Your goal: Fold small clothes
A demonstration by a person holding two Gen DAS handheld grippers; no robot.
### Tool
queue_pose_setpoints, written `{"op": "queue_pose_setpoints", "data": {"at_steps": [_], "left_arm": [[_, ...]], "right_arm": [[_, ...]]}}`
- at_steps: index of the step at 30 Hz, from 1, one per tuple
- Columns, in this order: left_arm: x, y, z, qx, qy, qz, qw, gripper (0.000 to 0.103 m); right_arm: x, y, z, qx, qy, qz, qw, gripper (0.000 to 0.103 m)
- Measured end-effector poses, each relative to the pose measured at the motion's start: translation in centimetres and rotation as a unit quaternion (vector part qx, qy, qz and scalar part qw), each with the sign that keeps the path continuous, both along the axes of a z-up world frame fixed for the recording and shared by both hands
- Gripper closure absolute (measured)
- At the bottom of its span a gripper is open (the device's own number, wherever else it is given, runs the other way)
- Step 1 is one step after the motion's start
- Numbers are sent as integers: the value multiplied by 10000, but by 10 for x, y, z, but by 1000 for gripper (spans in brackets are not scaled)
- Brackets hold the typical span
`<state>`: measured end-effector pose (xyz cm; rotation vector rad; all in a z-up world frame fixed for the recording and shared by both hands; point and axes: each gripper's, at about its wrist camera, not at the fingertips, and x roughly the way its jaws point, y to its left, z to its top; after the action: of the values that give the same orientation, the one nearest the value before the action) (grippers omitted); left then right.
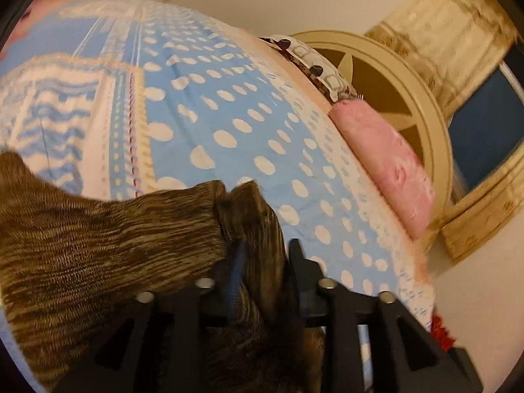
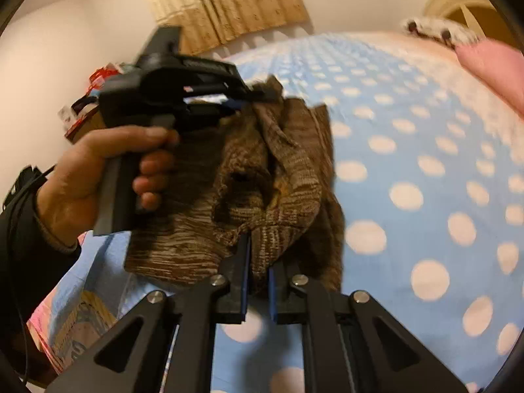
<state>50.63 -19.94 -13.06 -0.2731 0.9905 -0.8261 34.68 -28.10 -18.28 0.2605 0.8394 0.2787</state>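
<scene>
Brown knitted garment (image 2: 262,177) held up above the bed (image 2: 425,163), bunched and hanging between two claws. Left claw (image 1: 267,255) closed on a fold of the knit at one edge, fabric pinched between its dark fingers (image 1: 298,262), a ribbed cuff (image 1: 222,209) just beyond the tips. Same left claw (image 2: 244,101) visible from the right wrist view, gripped by a bare hand (image 2: 98,177) in a dark sleeve, fingers wrapped round the handle. Right claw (image 2: 260,262) narrow, clamped on the lower edge of the garment, blue pads (image 2: 245,262) pressed against the knit. Cloth creased and doubled over itself between the two holds, one dark opening near the middle. Blue bedspread (image 1: 229,104) with white dots beneath, none of the garment clearly touching it. Pink pillow (image 1: 386,163) at the far edge of the bed, patterned pillow (image 1: 314,62) beside it, both against a cream headboard (image 1: 409,91). Beige curtain (image 2: 222,3) on the wall behind, window (image 1: 484,121) dark. Clutter of red and white boxes (image 2: 95,78) by the wall, blurred.
</scene>
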Motion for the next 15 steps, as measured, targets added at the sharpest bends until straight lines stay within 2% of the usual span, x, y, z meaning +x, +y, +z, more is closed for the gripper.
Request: {"op": "queue_pose_setpoints", "data": {"at_steps": [1,3,4,6,10,12,15], "left_arm": [[-4,0,6,58,-140,-47,9999,60],[-15,2,20,169,-519,-117,9984,52],[-20,7,28,244,-727,-107,9970,46],[-30,20,38,415,-1053,-1,9936,40],[-38,31,32,1032,-1345,150,9854,38],[-44,37,24,1358,-1416,176,9804,38],[-48,44,12,1543,-1379,182,9782,38]], "right_arm": [[-1,-5,-3,100,80,-54,9999,87],[-6,-16,-3,194,83,-252,9995,66],[-8,-23,-2,244,63,-375,9990,60],[-14,-34,7,188,-57,-632,9978,59],[-20,-38,37,-1,-548,-841,9950,58],[-14,-28,51,54,-716,-622,9955,56],[-3,-4,56,373,-850,40,9957,56]]}}
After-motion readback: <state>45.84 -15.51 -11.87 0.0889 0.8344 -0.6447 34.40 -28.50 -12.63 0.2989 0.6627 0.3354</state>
